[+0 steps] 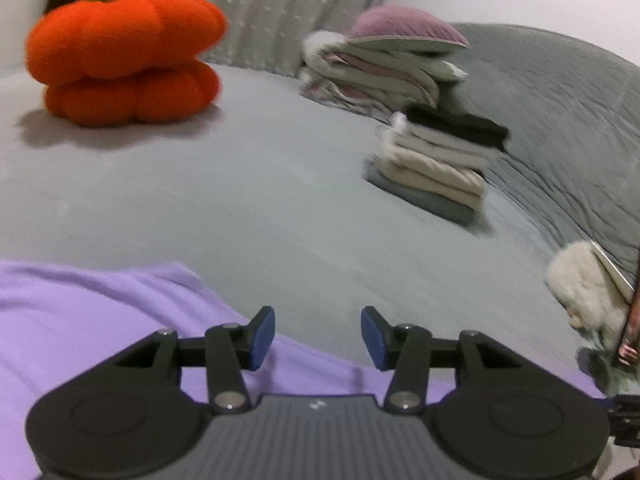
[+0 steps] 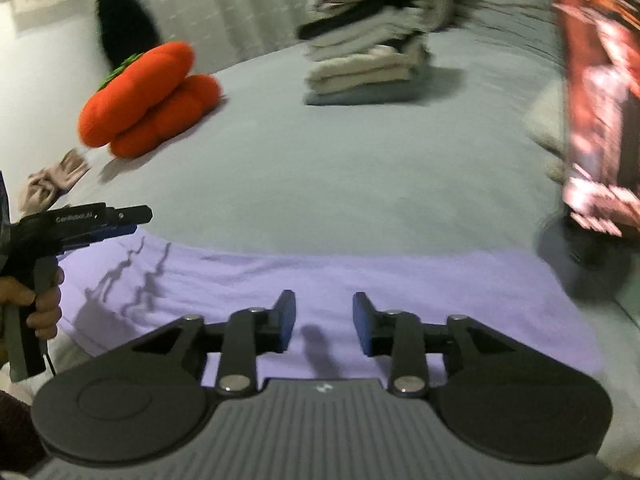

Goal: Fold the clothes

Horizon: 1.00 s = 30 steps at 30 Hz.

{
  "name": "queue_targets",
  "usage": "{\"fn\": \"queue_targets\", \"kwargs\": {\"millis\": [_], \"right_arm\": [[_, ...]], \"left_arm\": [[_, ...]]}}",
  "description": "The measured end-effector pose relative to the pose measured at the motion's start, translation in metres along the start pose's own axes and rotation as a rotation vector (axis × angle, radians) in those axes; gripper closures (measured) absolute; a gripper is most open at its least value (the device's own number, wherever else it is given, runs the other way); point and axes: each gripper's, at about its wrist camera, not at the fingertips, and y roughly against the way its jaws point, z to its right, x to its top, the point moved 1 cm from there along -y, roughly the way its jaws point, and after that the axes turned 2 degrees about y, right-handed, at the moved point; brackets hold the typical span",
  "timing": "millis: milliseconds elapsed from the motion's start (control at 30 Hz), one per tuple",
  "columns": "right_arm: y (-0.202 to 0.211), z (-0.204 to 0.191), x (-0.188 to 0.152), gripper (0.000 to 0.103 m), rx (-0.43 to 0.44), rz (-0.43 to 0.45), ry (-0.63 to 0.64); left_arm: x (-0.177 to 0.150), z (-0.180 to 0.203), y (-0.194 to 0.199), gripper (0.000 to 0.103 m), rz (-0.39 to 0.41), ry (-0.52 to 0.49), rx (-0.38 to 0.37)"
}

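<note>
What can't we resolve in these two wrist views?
- Purple garment: near edge hidden under both gripper bodies, so its type is unclear.
- Reddish upright object, right wrist view: blurred, cut by the frame edge; unidentifiable.
- Folded stack: motion blur hides the item count.
- Fluffy white item, left wrist view: partly cut off.

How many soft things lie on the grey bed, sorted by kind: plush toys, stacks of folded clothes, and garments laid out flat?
Orange pumpkin-shaped plush toys: 1
Stacks of folded clothes: 2, a near pale stack and a far pinkish stack
Flat lilac knit garments: 1
Total: 4
</note>
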Motion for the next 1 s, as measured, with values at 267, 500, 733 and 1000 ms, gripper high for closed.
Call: {"fn": "queue_targets", "kwargs": {"millis": [267, 500, 733, 1000], "right_arm": [[-0.047, -0.038, 0.038, 0.066, 0.138, -0.081, 0.135], [-0.082, -0.052, 0.049, 0.066, 0.242, -0.138, 0.205], [-0.089, -0.053, 0.035, 0.068, 0.276, -0.164, 0.280], [-0.087, -0.067, 0.028, 0.096, 0.277, -0.151, 0.406]], "left_arm": [[0.029, -0.064, 0.000, 0.051, -0.025, 0.001, 0.117], [0.030, -0.084, -0.021, 0.053, -0.069, -0.026, 0.054], [0.015, -0.078, -0.034, 0.097, -0.081, -0.097, 0.006], [0.014, -0.078, -0.022, 0.100, 0.029, -0.102, -0.002]]}}
